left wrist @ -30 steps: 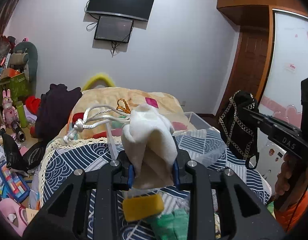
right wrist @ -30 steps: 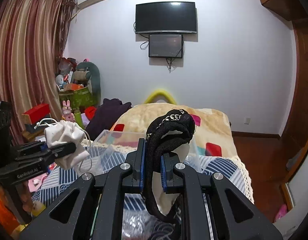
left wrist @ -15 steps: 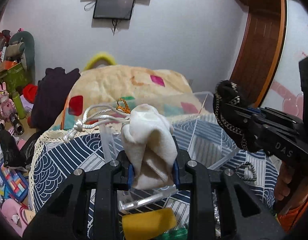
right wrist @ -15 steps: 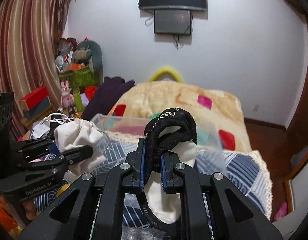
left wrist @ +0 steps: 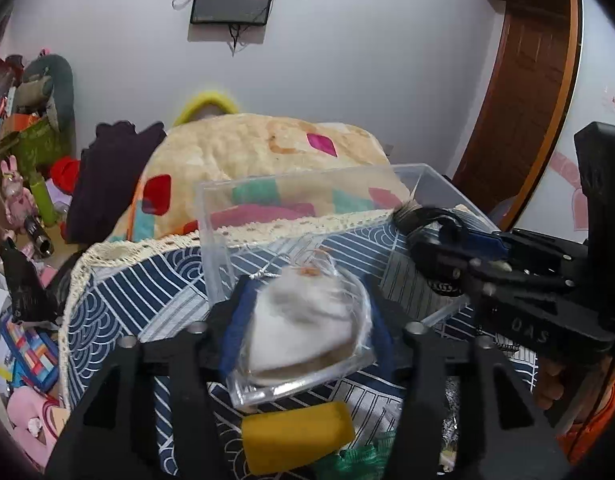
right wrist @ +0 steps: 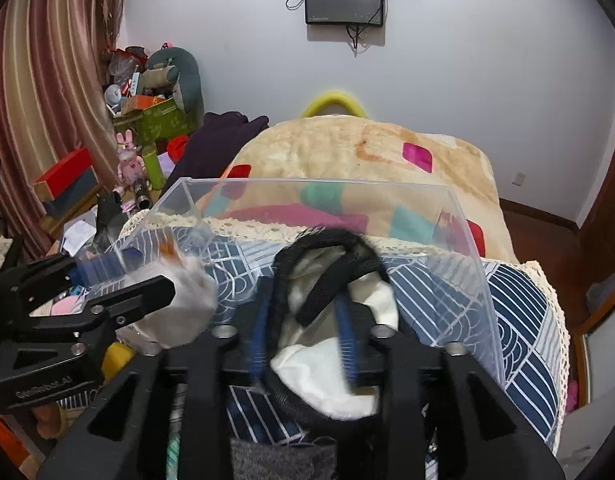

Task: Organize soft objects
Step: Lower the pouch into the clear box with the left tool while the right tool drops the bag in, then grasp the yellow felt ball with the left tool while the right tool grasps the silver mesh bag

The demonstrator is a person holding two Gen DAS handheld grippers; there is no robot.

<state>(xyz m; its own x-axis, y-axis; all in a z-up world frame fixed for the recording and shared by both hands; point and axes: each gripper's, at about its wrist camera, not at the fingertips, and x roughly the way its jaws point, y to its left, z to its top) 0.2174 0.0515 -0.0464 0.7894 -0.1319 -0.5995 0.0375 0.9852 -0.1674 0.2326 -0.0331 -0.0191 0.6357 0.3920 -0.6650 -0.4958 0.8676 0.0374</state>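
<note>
A clear plastic bin (left wrist: 211, 216) (right wrist: 467, 248) stands on the blue patterned bedspread. My left gripper (left wrist: 307, 312) has its jaws wide apart around a white drawstring pouch (left wrist: 303, 324), which lies blurred in the bin's near corner; it also shows in the right wrist view (right wrist: 179, 312). My right gripper (right wrist: 303, 320) has opened over the bin; a black bag with white lining (right wrist: 331, 280) sits loose between its blue pads, blurred. In the left wrist view the right gripper (left wrist: 447, 248) reaches over the bin's right wall.
A yellow sponge (left wrist: 295, 436) and green fabric (left wrist: 359, 460) lie on the bedspread in front of the bin. A beige quilt (left wrist: 243, 152) covers the bed behind. Cluttered toys and boxes (right wrist: 147, 120) fill the left side. A wooden door (left wrist: 523, 92) stands at right.
Both grippers came down into the clear bin and opened. The white pouch dropped from the left jaws and the black bag loosened from the right jaws.
</note>
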